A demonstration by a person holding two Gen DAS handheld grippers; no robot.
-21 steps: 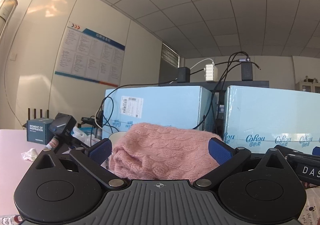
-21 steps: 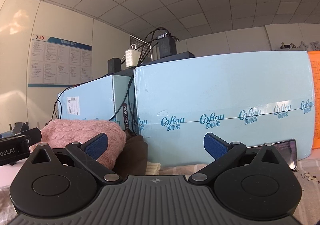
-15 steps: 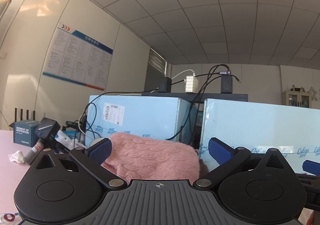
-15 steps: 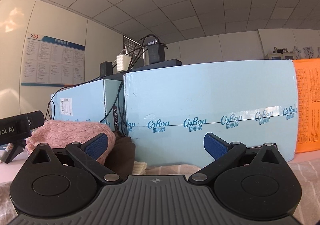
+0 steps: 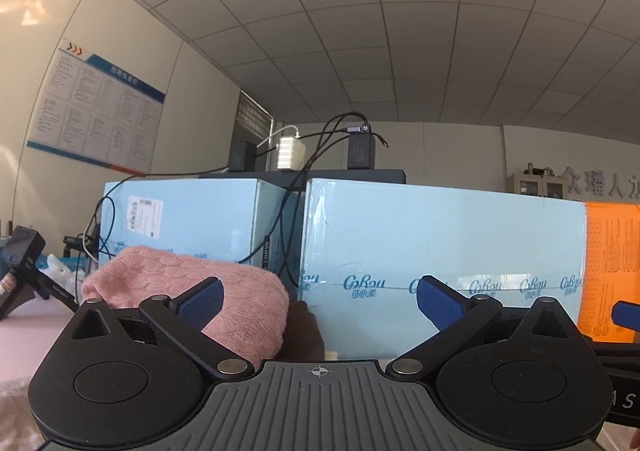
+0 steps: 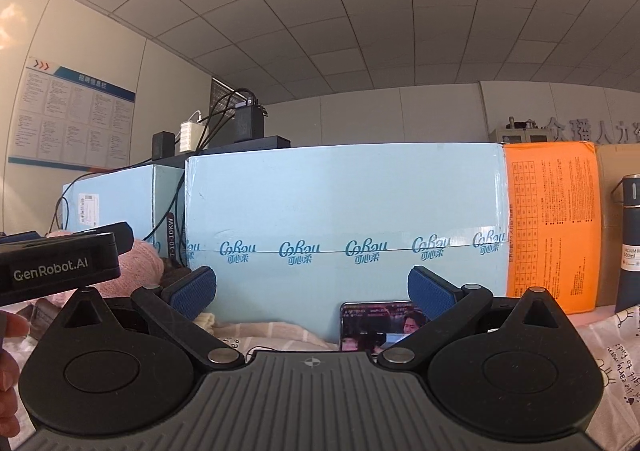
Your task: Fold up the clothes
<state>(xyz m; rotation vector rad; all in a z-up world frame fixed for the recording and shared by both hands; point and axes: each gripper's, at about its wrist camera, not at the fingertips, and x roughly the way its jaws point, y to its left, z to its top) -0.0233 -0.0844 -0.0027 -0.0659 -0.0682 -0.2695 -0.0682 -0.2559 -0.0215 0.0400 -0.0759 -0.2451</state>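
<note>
Knit pink sweater [image 5: 192, 291], rounded, cable-textured.

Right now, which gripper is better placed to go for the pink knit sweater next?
Left, probably. The left gripper is open with the pink knit sweater just beyond its left finger. The right gripper, also open, faces the blue box; from there the sweater lies far left, partly hidden.

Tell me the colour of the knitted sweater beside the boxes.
Pink sweater, cable-knit; clearest in the left wrist view.
</note>
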